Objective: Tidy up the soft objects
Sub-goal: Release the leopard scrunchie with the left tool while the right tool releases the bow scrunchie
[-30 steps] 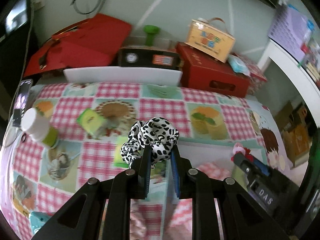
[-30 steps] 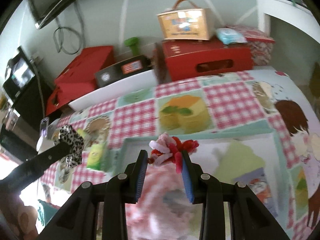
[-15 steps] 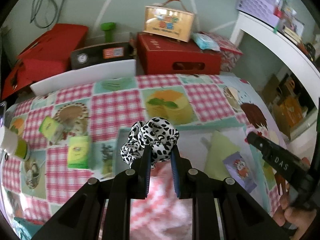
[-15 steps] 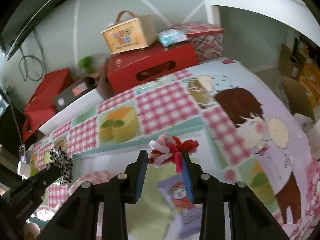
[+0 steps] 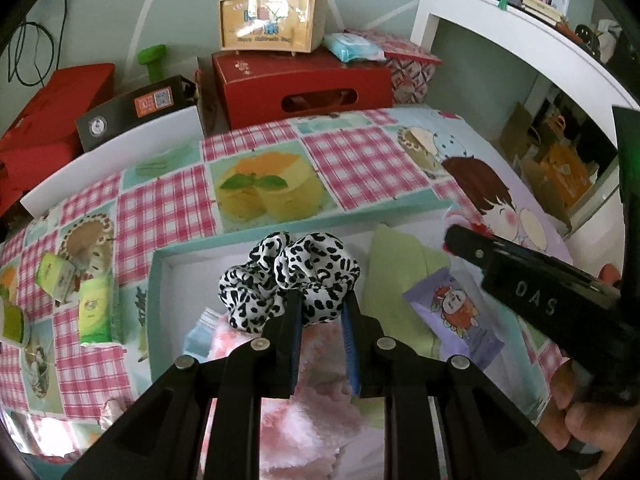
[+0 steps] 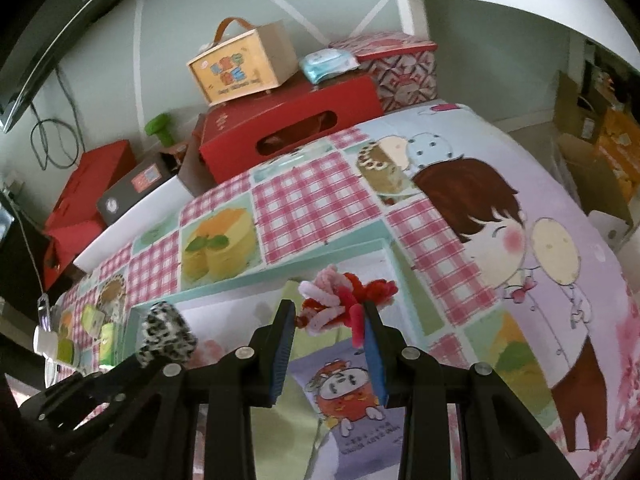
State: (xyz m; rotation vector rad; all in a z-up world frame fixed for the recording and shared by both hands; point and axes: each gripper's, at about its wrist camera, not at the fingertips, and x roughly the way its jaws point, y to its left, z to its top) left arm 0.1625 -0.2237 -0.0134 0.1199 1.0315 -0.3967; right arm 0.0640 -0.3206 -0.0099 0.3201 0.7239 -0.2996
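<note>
My left gripper [image 5: 320, 312] is shut on a black-and-white spotted scrunchie [image 5: 288, 272] and holds it above a shallow teal-rimmed tray [image 5: 156, 280]. My right gripper [image 6: 328, 320] is shut on a red and pink fuzzy scrunchie [image 6: 340, 300], held over the tray's right part [image 6: 340, 250]. In the tray lie a pink fluffy cloth [image 5: 312, 400], a green cloth [image 5: 396, 264] and a purple cartoon packet [image 5: 452, 312]. The spotted scrunchie also shows at the left in the right wrist view [image 6: 166, 334].
The tray sits on a checked cartoon tablecloth [image 5: 256, 184]. Green packets [image 5: 94, 308] and a small box [image 5: 54, 276] lie left of the tray. Red boxes [image 5: 304, 84], a tan handled case [image 5: 272, 24] and a white board [image 5: 112, 160] stand at the back. A white shelf [image 5: 520, 48] is at right.
Both grippers have swung to the right over the tray, each still holding its scrunchie. The right gripper now hangs over the tray's right end.
</note>
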